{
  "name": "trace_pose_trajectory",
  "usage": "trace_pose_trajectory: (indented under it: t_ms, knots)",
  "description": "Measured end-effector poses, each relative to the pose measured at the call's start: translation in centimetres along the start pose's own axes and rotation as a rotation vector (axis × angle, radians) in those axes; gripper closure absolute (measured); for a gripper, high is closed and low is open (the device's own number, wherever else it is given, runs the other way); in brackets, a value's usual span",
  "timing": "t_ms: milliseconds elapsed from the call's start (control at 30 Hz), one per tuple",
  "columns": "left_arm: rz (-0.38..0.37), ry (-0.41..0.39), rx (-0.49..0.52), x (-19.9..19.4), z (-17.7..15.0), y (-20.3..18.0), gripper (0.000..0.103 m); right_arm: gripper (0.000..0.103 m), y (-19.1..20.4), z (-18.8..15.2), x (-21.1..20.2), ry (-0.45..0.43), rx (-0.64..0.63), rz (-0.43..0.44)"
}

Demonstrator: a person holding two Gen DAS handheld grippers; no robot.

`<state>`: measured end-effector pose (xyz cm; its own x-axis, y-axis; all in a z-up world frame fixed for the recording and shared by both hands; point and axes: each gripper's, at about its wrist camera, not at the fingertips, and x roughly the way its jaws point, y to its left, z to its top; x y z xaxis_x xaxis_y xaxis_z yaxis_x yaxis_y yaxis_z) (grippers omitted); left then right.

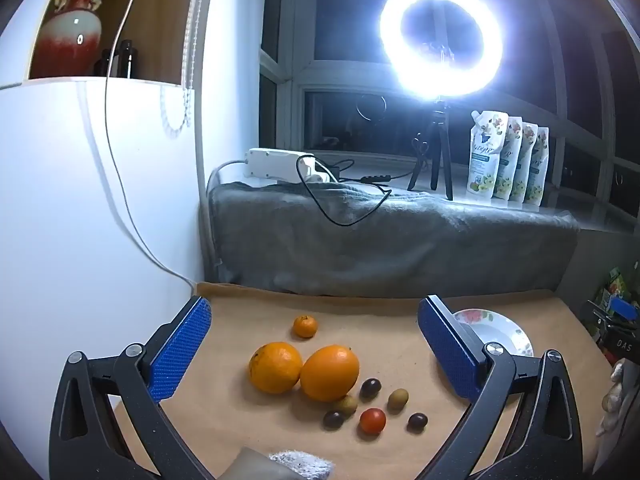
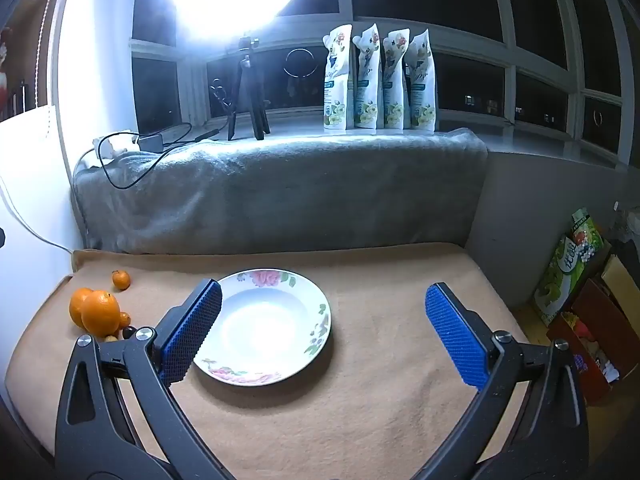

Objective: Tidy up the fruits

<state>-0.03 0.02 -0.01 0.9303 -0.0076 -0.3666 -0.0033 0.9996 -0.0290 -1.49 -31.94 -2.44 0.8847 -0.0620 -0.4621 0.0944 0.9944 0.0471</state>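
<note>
Two large oranges (image 1: pixel 304 368) lie side by side on the tan cloth, with a small mandarin (image 1: pixel 305 326) behind them. In front lie several small fruits: a red cherry tomato (image 1: pixel 372 420), dark grapes (image 1: pixel 369 388) and green ones (image 1: pixel 398 398). My left gripper (image 1: pixel 314 344) is open and empty, above and around the fruit group. A white floral plate (image 2: pixel 264 326) lies empty in the middle of the cloth; its edge shows in the left wrist view (image 1: pixel 500 330). My right gripper (image 2: pixel 324 332) is open and empty over the plate. The oranges (image 2: pixel 94 310) sit to its left.
A grey blanket (image 2: pixel 280 188) covers the raised ledge behind the cloth, holding a ring light on a tripod (image 1: pixel 440 40), a power strip (image 1: pixel 280 164) with cables, and several pouches (image 2: pixel 380 80). A white cabinet (image 1: pixel 80 200) stands left. Boxes (image 2: pixel 580 300) stand right.
</note>
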Motion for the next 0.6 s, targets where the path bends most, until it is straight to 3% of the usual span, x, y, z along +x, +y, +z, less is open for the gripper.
trace_pose_trajectory:
  t_ms: [600]
  knots:
    - [0.005, 0.012, -0.005, 0.2, -0.5, 0.0, 0.001, 0.000, 1.0, 0.3, -0.7, -0.033, -0.035, -0.022]
